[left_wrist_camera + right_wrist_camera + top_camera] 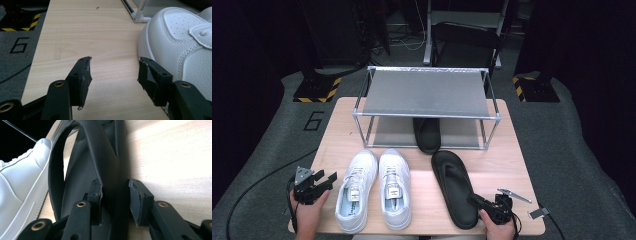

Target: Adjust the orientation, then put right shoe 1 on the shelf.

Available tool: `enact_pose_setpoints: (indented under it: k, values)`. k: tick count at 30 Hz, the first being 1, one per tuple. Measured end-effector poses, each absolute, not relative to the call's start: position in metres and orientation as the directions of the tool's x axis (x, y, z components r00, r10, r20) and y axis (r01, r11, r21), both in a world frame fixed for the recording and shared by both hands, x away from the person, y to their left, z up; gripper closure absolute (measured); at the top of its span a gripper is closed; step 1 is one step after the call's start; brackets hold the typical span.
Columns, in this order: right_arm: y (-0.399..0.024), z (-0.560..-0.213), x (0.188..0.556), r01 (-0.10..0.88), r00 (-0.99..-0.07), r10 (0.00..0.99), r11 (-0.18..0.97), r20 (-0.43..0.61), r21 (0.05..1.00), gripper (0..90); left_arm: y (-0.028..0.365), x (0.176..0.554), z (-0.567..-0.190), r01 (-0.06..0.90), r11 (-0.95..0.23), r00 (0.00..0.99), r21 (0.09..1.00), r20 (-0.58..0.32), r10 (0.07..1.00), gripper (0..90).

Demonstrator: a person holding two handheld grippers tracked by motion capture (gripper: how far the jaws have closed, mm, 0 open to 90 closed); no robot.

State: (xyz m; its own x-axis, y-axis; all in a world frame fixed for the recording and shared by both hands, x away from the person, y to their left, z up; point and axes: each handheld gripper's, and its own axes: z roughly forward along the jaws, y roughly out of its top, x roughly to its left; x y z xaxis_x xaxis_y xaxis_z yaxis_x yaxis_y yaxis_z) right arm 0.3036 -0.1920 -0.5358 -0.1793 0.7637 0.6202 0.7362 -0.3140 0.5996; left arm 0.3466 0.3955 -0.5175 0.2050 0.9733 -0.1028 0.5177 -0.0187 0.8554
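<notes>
Black jaws of the right hand-held gripper [116,200] straddle the heel edge of the black flip-flop [100,165] at the bottom of the right gripper view, one jaw over the footbed and one outside the sole's rim; they look pressed onto the edge, though shadow there makes contact hard to confirm. In the high view this flip-flop [454,187] lies lengthwise on the tabletop [512,165] at lower right, toe pointing to the metal shoe rack [427,92] in the upper middle, where its mate [427,134] already sits on the lower shelf. Gripping the thin heel seems a sensible way to lift it toward that shelf. At lower left, the left hand-held gripper [324,181] rests with jaws apart and empty, just beside the pair of white sneakers [374,187], probably waiting its turn.
</notes>
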Motion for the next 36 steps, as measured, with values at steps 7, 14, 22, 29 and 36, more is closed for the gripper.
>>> enact_pose_setpoints:
  k: [7,14,22,29,36]
  values:
    - [-0.191,-0.536,0.302,0.737,-0.162,0.744,-0.346,0.649,0.58,65.3,0.396,0.346,-0.517,0.52,-0.017,0.204,0.854,-0.104,0.973,43.0]
    - [-0.192,-0.535,0.299,0.732,-0.152,0.733,-0.367,0.663,0.574,65.6,0.395,0.346,-0.518,0.516,-0.021,0.204,0.856,-0.099,0.974,43.0]
    - [-0.196,-0.532,0.298,0.709,-0.157,0.741,-0.375,0.652,0.597,65.6,0.395,0.346,-0.518,0.517,-0.021,0.203,0.856,-0.099,0.974,43.0]
    - [-0.2,-0.526,0.298,0.68,-0.149,0.763,-0.383,0.629,0.625,65.6,0.394,0.346,-0.519,0.51,-0.013,0.197,0.86,-0.102,0.975,43.0]
    - [-0.205,-0.521,0.306,0.67,-0.128,0.764,-0.404,0.633,0.623,65.5,0.394,0.347,-0.519,0.516,-0.016,0.202,0.857,-0.103,0.974,43.0]
